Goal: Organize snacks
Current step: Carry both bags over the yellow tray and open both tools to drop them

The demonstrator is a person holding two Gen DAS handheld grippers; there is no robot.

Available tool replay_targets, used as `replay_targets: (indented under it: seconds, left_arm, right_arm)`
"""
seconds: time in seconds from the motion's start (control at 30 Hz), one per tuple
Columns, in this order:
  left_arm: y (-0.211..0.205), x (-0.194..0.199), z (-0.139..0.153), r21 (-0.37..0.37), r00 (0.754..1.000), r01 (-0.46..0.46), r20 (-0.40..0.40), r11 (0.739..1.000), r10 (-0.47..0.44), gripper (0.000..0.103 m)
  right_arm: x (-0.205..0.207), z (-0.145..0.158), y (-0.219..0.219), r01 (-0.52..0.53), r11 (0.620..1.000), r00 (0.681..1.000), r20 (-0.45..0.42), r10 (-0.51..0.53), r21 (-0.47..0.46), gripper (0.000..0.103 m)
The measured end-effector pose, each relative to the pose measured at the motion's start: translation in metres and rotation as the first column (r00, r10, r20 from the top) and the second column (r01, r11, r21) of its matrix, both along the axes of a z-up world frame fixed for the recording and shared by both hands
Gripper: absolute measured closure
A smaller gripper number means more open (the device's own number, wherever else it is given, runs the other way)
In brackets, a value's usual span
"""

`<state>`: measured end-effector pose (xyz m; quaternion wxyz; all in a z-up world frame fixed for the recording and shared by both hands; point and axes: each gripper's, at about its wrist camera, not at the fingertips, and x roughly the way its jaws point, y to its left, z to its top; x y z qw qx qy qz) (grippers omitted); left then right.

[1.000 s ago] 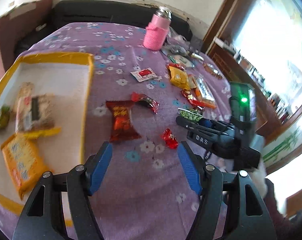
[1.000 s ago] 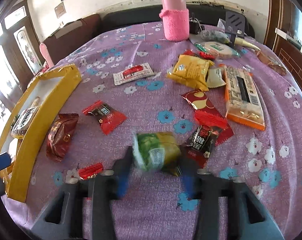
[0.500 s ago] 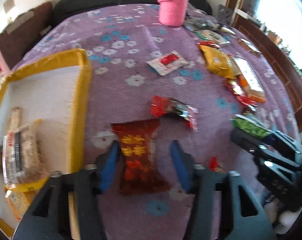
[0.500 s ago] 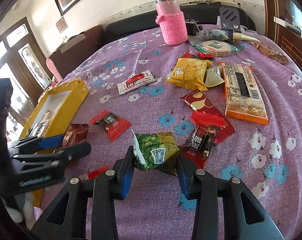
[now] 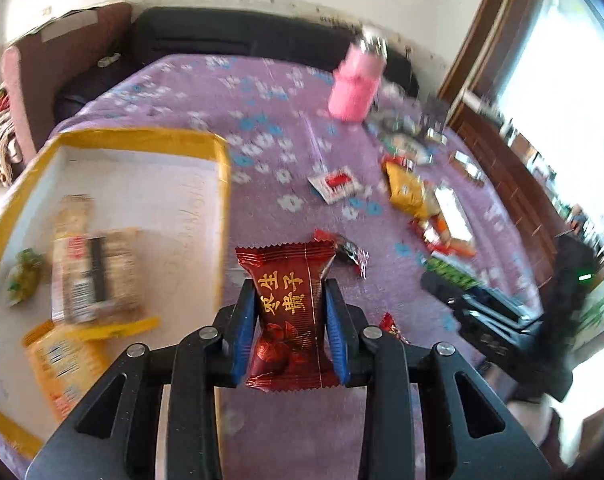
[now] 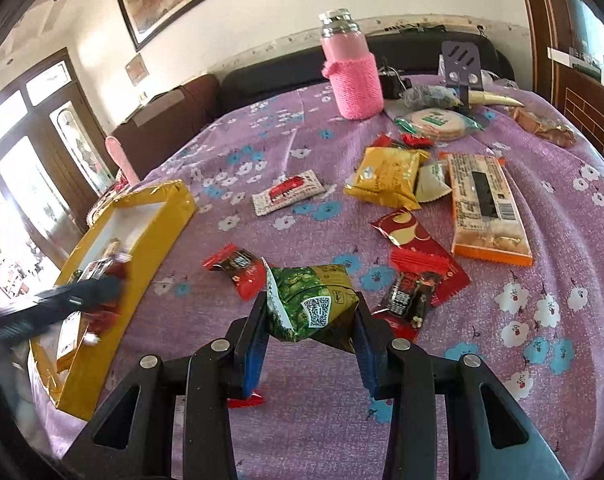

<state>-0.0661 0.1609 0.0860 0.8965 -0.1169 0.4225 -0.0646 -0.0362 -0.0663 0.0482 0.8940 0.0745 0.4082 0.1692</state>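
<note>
Off the cloth now, left gripper [image 5: 289, 320] has just closed on red packet [image 5: 287, 312].

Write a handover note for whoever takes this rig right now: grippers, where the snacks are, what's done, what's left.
Left gripper: jaws have just closed on the dark red snack packet, lifted beside the yellow tray.
Right gripper: shut on the green snack packet, held above the purple tablecloth.
Done: several packets already lie in the tray.
Left: tray both held packets, then the loose ones, including the yellow packet, orange bar and white sachet.
</note>
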Motion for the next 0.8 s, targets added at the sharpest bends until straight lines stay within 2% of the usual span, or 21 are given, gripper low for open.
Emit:
replay_targets:
  seconds: [0.2,0.43,0.57,0.67,0.8]
  left_arm:
    - [0.079,-0.045,0.02,-0.027,0.987,-0.154,0.048,0.988,0.155,0.073]
    - [0.163,-0.083,0.007,-0.045,0.938,-0.343,0.041,0.938,0.345,0.073]
    - [0.178,-0.084,-0.01,-0.049,0.932,-0.361,0.003,0.931,0.361,0.073]
    - [0.186,-0.077,-0.025,-0.065,0.932,-0.361,-0.036,0.93,0.36,0.073]
    - [0.185,-0.072,-0.039,-0.056,0.938,-0.344,-0.059,0.937,0.341,0.073]
  right_arm:
    - [-0.008,0.018,0.017,-0.023,1.0,0.999,0.039,0.024,-0.007,0.064]
    - [-0.018,0.048,0.08,-0.154,0.987,0.988,0.024,0.153,0.042,0.064]
    - [-0.022,0.057,0.133,-0.268,0.962,0.963,-0.009,0.269,0.061,0.064]
    - [-0.026,0.056,0.175,-0.353,0.931,0.932,-0.049,0.358,0.088,0.064]
    - [-0.031,0.047,0.222,-0.429,0.901,0.896,-0.091,0.434,0.064,0.064]
